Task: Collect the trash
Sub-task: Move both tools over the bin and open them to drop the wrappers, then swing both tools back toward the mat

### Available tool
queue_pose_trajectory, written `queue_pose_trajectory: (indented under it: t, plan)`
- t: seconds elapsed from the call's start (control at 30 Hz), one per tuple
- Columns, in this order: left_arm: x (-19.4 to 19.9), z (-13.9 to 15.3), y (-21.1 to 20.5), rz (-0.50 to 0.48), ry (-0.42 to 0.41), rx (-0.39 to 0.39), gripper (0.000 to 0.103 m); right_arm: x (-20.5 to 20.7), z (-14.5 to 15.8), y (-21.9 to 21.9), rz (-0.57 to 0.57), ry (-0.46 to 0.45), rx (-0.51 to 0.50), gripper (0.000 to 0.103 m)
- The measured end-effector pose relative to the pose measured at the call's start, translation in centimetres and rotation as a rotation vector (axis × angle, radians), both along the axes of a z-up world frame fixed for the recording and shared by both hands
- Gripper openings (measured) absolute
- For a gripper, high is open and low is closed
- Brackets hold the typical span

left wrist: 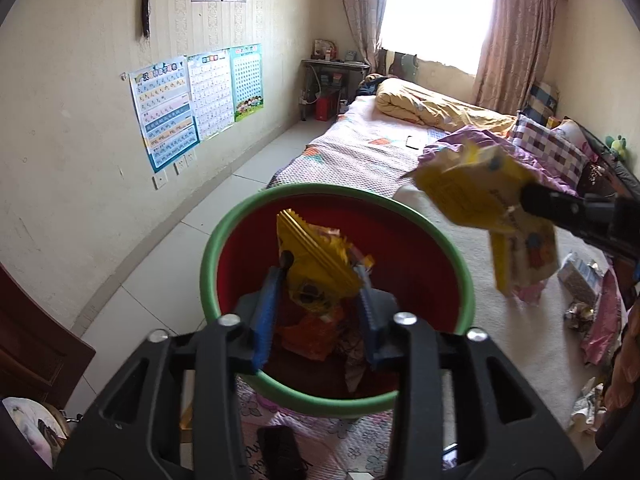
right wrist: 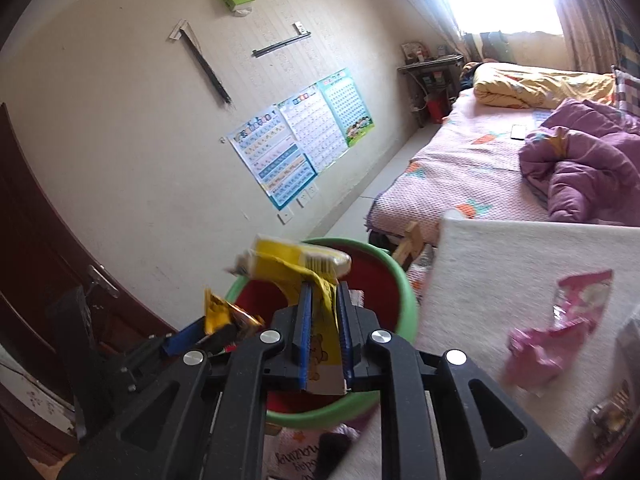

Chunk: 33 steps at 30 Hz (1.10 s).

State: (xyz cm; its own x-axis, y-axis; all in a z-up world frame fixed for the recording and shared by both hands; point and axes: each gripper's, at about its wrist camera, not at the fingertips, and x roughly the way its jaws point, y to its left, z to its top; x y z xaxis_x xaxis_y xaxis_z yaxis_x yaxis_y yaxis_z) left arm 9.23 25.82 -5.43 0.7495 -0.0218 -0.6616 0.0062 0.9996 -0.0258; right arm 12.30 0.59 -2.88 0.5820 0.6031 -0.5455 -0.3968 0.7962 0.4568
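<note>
A red bin with a green rim (left wrist: 216,248) stands on the floor below both grippers, with orange and other wrappers lying in its bottom. My left gripper (left wrist: 324,266) hangs over the bin's mouth, jaws spread. A crumpled yellow snack wrapper (left wrist: 316,256) sits loosely between its blue fingers. My right gripper (right wrist: 323,292) is shut on a flattened yellow carton with a bear print (right wrist: 320,344) and holds it above the bin's rim (right wrist: 408,300). In the left wrist view that carton (left wrist: 480,196) hangs to the right of the bin.
A white felt-covered surface (right wrist: 500,264) right of the bin carries a pink wrapper (right wrist: 560,320) and more scraps (left wrist: 580,280). Behind is a bed (left wrist: 360,148) with bedding. A postered wall lies left, with a dark door (right wrist: 36,240) near it.
</note>
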Motion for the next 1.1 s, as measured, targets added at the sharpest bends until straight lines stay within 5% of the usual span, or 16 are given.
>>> queue_pose_trajectory:
  t: [0.03,0.1,0.27,0.5,0.73,1.1]
  plan:
    - [0.2,-0.1,0.3,0.012,-0.001,0.002,0.069,0.4,-0.1,0.4,0.012,-0.002,0.003,0.023]
    - [0.0,-0.1,0.9,0.032,-0.015,-0.004,0.078,0.6,-0.2,0.7,0.032,-0.027,0.029,0.068]
    - [-1.2,0.0,2.6,0.073,-0.024,-0.044,0.08,-2.1,-2.1,-0.2,0.258,-0.088,0.094,0.08]
    - [-2.1,-0.4,4.2,0.13,-0.014,-0.087,0.08,-5.8,-8.5,-2.1,0.462,0.081,0.157,0.08]
    - [-2.6,0.2,3.4,0.122,-0.031,-0.069,0.08,-8.1,-10.8,-0.8,0.547,0.047,0.102,0.08]
    - [-3.1,0.9,3.7,0.145,-0.037,-0.066,0.081,-9.0,-13.2,-0.2,0.581,0.115,0.04,0.08]
